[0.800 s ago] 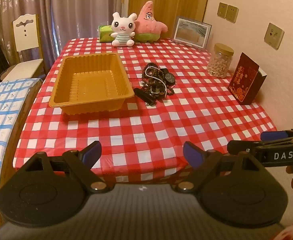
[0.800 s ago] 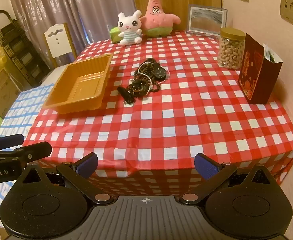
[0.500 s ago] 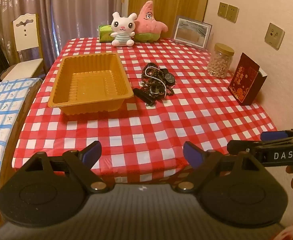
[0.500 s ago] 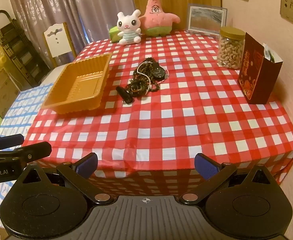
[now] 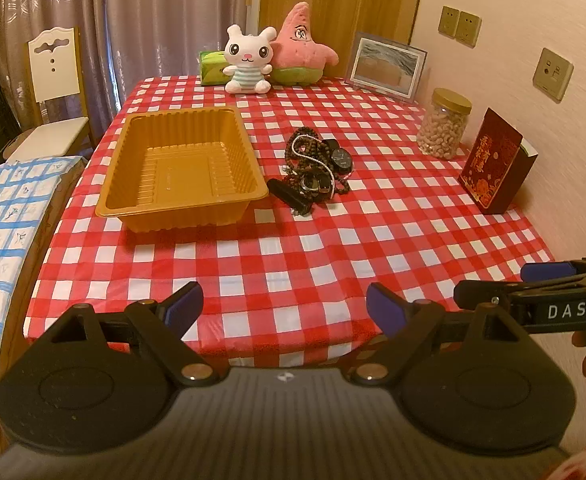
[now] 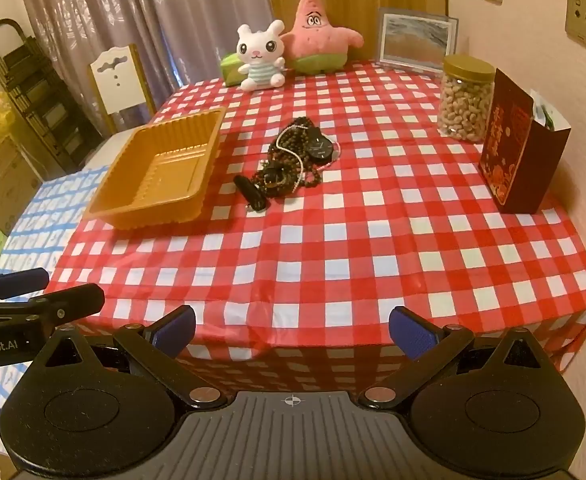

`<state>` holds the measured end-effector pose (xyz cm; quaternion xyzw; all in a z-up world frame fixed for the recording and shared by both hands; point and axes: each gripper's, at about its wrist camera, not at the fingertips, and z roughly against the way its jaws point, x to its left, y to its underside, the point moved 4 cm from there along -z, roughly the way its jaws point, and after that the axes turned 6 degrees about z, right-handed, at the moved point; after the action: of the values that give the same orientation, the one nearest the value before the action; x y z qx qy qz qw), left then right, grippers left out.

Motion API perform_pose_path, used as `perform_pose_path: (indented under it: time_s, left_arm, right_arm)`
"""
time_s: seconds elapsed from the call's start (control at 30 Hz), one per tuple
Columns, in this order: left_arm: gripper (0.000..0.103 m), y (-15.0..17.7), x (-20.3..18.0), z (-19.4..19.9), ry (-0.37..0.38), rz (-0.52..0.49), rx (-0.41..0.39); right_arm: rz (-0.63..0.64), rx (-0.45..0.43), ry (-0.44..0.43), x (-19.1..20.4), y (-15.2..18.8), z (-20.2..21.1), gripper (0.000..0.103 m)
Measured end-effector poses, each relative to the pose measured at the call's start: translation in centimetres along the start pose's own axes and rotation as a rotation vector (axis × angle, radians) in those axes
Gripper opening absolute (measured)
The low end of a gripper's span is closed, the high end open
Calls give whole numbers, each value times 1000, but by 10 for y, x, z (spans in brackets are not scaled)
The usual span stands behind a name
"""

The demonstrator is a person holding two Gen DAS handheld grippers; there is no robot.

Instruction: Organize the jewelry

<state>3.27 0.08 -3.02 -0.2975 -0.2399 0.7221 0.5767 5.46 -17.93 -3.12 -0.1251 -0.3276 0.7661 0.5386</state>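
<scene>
Still short of the near table edge, the left gripper (image 5: 285, 308) stands wide with nothing between its blue-padded fingers (image 5: 183, 306). The right gripper (image 6: 291, 330) matches it: jaws spread wide, empty, angled down toward the cloth; its side shows at the right edge of the left wrist view, a person's fingers wrapped on the handle.

Change over the last moment is slight. Both views have drifted a little: the table now sits a touch lower and nearer in frame. Neither opening has altered, and nothing on the table has shifted.

Beyond the jaws lies the red-and-white checked plastic tablecloth (image 5: 293, 264), bare in its near half. Mid-table sits the tangled dark heap of bead strands, a black round-faced watch and a black strap (image 5: 315, 172), just to the right of the empty amber ribbed plastic tray (image 5: 181, 168); heap and tray look close but apart. Judgement: sorting has not begun, since the tray holds nothing and both grippers are well apart from the heap.
</scene>
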Motion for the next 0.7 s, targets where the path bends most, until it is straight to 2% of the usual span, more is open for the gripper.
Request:
perform_pose_path:
  time_s: [0.7]
  left_arm:
    - [88, 0, -1, 0, 0, 1, 2]
  right_arm:
    - [1, 2, -1, -2, -1, -1, 103]
